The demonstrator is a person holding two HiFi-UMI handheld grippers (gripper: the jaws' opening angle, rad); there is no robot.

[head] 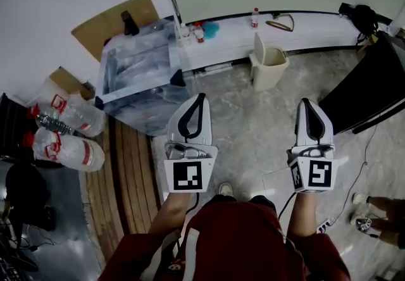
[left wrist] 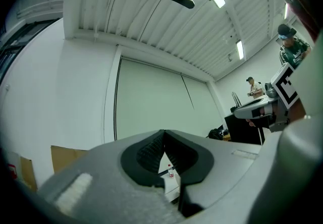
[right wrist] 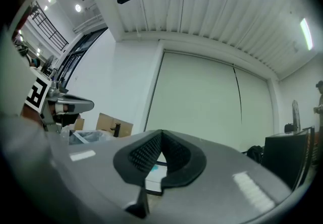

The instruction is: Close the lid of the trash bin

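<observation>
Head view: from above, steeply down — left gripper (head: 200, 97) and right gripper (head: 306, 101) close below.
Gripper views: along own jaws, roughly level, facing the wall panel (left wrist: 151, 102).
Shared: that wall panel — far off.

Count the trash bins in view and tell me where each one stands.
1: the beige trash bin, lid raised, stands on the floor beside the white ledge. Others may be hidden.

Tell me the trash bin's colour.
Pale beige, its raised lid too. The trash bin shows best in the head view.
</observation>
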